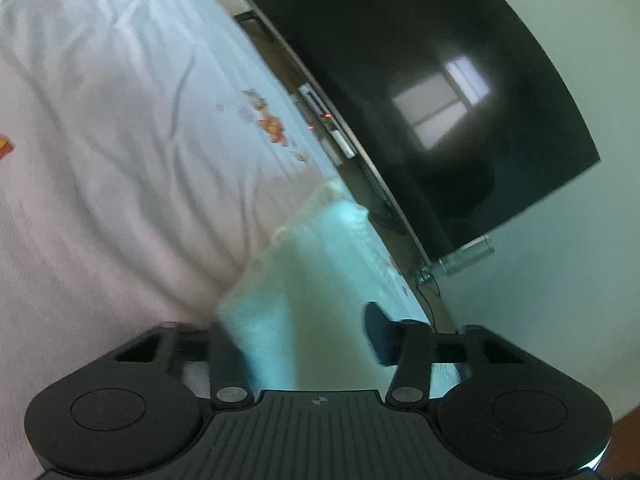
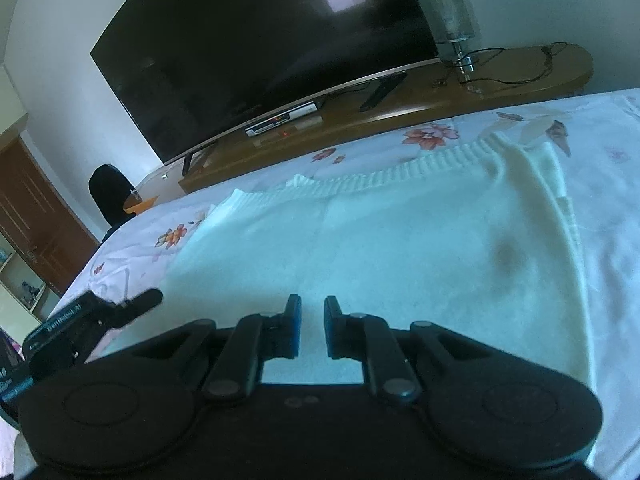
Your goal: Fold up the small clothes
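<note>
A small white knit sweater [image 2: 380,248] lies spread on the floral bedsheet [image 2: 608,184], its ribbed hem toward the TV. My right gripper [image 2: 312,328] hovers just above the sweater's near part, jaws a small gap apart, nothing between them. In the left wrist view my left gripper [image 1: 304,344] is open wide. A fold of the sweater [image 1: 304,280] lies between the fingers and covers the left finger; the right finger [image 1: 378,334] is apart from the cloth. The left gripper also shows at the sweater's left edge in the right wrist view [image 2: 132,306].
A large dark TV [image 2: 260,48] stands on a wooden cabinet [image 2: 520,76] beyond the bed's far edge, with a set-top box [image 2: 284,118], a remote [image 2: 382,90] and a glass lamp [image 2: 452,20]. A dark chair [image 2: 110,196] and a brown door [image 2: 36,220] are at the left.
</note>
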Action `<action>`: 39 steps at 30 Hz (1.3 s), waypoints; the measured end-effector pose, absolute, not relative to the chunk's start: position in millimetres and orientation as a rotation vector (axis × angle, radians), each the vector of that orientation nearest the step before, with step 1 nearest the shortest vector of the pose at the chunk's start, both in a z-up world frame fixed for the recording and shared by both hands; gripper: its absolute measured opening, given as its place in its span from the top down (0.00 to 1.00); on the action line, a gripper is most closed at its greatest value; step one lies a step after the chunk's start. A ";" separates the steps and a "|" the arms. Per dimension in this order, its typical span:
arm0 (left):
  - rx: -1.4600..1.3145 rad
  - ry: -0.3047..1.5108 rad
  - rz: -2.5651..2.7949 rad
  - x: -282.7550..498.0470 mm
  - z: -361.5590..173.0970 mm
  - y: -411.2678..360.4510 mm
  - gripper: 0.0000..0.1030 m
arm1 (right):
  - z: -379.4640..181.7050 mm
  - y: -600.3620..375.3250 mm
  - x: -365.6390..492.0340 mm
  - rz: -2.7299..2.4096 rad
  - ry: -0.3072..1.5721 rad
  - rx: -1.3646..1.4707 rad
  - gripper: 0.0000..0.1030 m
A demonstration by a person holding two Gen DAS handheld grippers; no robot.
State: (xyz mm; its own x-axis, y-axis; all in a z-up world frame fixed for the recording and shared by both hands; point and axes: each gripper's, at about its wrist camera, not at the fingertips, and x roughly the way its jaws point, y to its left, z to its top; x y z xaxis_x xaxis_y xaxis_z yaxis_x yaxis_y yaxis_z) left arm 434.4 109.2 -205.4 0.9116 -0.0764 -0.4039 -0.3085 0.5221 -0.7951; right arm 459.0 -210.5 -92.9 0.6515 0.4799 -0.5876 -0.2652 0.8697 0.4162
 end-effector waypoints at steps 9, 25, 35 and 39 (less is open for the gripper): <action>-1.072 0.415 0.081 442.2 -218.2 119.8 0.93 | -101.9 -185.3 479.6 0.440 0.731 0.272 0.98; -0.579 0.535 -0.294 518.8 -114.2 52.4 0.93 | -126.2 -196.2 495.8 0.389 0.829 0.477 1.00; -0.321 0.834 -0.557 559.3 -137.9 -95.5 0.81 | -91.5 -358.4 446.5 0.231 0.603 0.802 0.61; -0.300 0.769 -0.635 524.1 -112.6 -95.5 0.18 | -87.7 -386.1 434.4 0.217 0.594 0.812 0.56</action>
